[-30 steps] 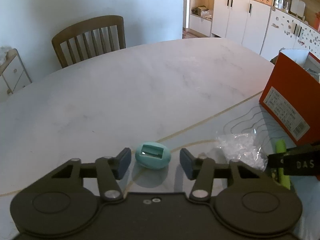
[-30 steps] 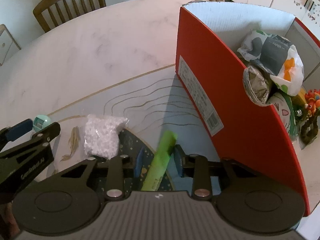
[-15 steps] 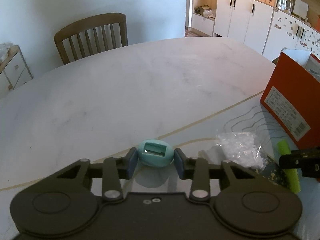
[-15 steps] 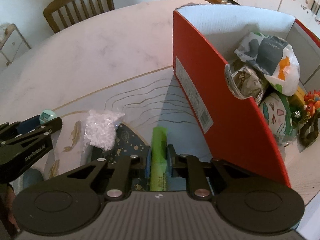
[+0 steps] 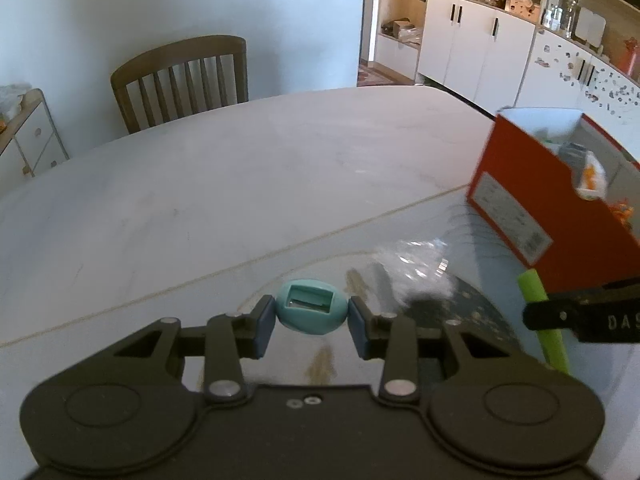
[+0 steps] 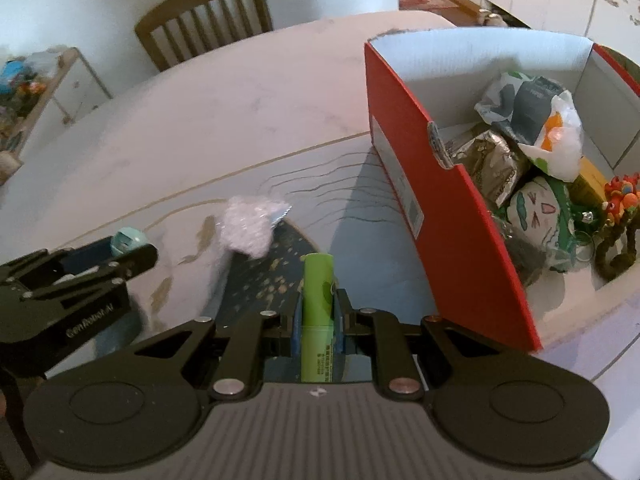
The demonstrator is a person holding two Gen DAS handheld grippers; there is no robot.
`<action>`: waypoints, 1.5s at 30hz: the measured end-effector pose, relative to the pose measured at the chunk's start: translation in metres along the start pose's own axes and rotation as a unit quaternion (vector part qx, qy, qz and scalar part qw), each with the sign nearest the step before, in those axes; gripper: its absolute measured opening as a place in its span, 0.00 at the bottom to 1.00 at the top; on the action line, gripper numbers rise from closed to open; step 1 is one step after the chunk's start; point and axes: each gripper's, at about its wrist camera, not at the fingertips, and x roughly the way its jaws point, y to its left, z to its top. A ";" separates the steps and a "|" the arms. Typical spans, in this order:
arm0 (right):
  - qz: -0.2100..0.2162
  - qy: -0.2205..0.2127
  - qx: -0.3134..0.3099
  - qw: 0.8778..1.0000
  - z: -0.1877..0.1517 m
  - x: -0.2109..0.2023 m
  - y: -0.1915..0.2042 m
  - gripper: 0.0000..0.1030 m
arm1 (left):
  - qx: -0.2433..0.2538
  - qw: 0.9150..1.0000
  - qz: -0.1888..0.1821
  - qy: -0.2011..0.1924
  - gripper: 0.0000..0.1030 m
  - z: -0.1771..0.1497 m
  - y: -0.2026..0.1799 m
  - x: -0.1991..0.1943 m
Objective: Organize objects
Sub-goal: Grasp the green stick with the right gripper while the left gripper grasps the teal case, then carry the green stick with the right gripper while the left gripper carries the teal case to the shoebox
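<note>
a pale marble table carries a patterned mat, a clear plastic bag and a red box.

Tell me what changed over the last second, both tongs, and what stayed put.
The left tongs closed from wide open onto the teal egg-shaped object and raised it off the table. The right tongs closed on the green tube and lifted it too, nearer the red box. The bag of white beads still lies on the mat, and the box with its contents has not moved.
</note>
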 end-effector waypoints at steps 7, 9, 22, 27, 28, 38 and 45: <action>0.037 -0.004 -0.014 0.999 -0.011 -0.037 -0.004 0.15 | 0.004 1.000 -0.007 -0.002 0.36 -0.004 -0.018 -0.037; 0.046 -0.001 -0.016 0.999 -0.015 -0.046 -0.006 0.15 | 0.005 1.000 -0.012 -0.002 0.36 -0.005 -0.024 -0.046; 0.076 -0.012 -0.022 0.997 -0.027 -0.100 -0.047 0.15 | 0.028 0.998 -0.044 -0.020 0.36 -0.004 -0.080 -0.095; 0.078 -0.021 -0.016 0.997 -0.023 -0.117 -0.080 0.15 | 0.041 0.997 -0.053 -0.026 0.36 0.001 -0.108 -0.103; 0.077 -0.024 -0.015 0.997 -0.021 -0.119 -0.086 0.15 | 0.043 0.997 -0.053 -0.027 0.36 0.002 -0.113 -0.103; 0.067 -0.042 0.000 0.997 -0.002 -0.135 -0.155 0.15 | 0.056 0.996 -0.059 -0.022 0.36 0.014 -0.169 -0.098; 0.067 -0.048 0.004 0.997 0.015 -0.134 -0.196 0.15 | 0.068 0.996 -0.055 -0.019 0.36 0.026 -0.204 -0.093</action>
